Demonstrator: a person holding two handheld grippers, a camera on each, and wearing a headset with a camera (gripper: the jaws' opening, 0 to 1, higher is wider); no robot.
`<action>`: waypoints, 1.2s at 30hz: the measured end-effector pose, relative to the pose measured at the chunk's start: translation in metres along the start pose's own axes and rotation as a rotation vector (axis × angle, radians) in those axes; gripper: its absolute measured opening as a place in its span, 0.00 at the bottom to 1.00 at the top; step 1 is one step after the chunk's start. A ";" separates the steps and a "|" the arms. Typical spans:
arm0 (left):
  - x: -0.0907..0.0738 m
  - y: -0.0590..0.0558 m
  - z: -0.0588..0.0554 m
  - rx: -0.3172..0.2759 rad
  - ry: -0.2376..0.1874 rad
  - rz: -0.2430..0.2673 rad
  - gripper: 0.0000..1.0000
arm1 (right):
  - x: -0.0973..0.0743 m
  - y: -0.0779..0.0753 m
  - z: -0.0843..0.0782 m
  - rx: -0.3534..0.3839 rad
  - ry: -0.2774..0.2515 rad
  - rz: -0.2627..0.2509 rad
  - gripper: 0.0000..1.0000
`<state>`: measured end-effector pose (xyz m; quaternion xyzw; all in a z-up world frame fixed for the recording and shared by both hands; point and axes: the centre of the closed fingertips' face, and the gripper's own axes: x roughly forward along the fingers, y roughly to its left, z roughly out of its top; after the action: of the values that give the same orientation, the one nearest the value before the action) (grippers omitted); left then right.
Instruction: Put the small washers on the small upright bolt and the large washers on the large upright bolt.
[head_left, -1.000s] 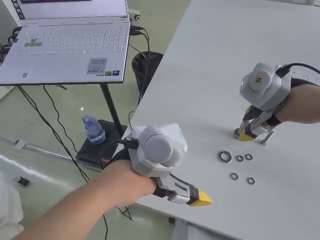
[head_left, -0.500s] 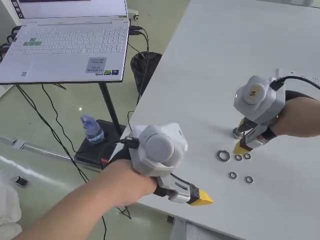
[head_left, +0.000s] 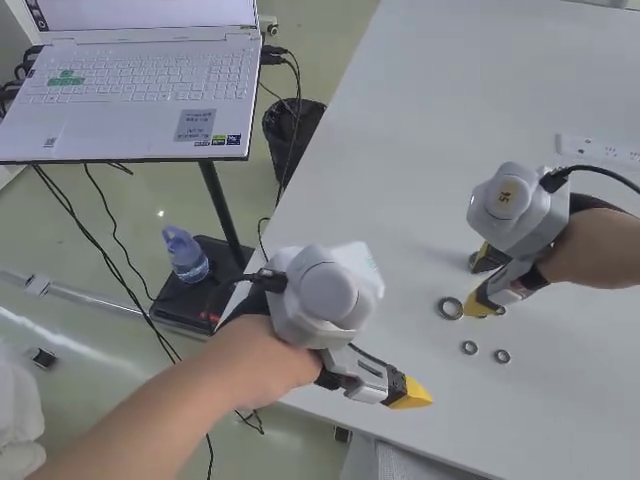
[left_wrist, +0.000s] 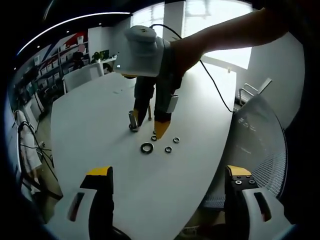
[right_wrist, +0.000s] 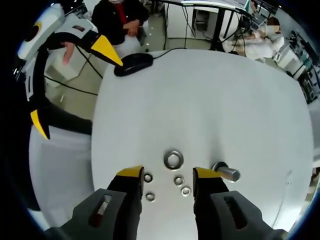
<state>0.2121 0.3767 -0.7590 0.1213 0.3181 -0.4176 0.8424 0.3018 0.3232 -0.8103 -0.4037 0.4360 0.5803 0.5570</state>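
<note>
Task looks barely begun: one large steel ring washer (right_wrist: 167, 160) and four small steel washers (right_wrist: 185, 191) all lie loose on the white worktop (right_wrist: 200, 100), lower centre of the right gripper view. They sit straight on the surface, not in any container. The upright steel bolt (right_wrist: 227, 173) at lower right looks bare. Right tongs (right_wrist: 169, 173) gape open and empty, straddling the small washers. Left tongs (left_wrist: 168, 171) are wide open and empty, well apart from the washers. All five are left to thread.
</note>
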 end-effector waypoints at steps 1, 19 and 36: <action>0.001 0.000 0.000 0.002 0.001 -0.001 0.92 | 0.001 0.000 0.000 0.003 -0.001 0.000 0.41; 0.004 -0.004 -0.008 -0.009 0.006 -0.018 0.91 | 0.034 -0.006 -0.004 0.022 -0.003 -0.049 0.39; 0.003 -0.003 -0.012 -0.008 0.011 -0.014 0.91 | 0.052 -0.011 -0.006 0.018 0.023 -0.074 0.38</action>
<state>0.2059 0.3788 -0.7697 0.1179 0.3253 -0.4216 0.8382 0.3099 0.3327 -0.8628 -0.4211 0.4323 0.5508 0.5766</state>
